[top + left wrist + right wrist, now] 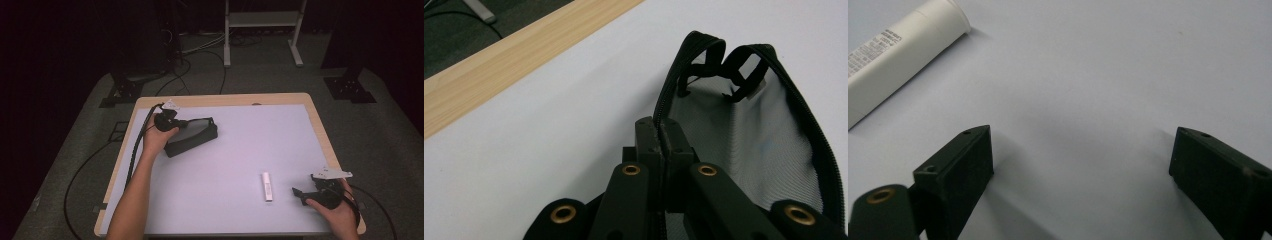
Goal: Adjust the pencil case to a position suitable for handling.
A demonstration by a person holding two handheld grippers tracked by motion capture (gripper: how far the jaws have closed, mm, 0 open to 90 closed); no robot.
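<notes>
Two tools: left tool [659,137] pinches black mesh zip pouch [749,130] rim, holding it open. Right tool [1080,160] gapes, holds nothing. Next: grab white plastic tube [267,186] w/ care.

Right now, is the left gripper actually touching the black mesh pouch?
Touching. In the left gripper view, the left gripper has its jaws shut on the zipper edge of the black mesh pouch, with the fabric pinched between the pads.
</notes>
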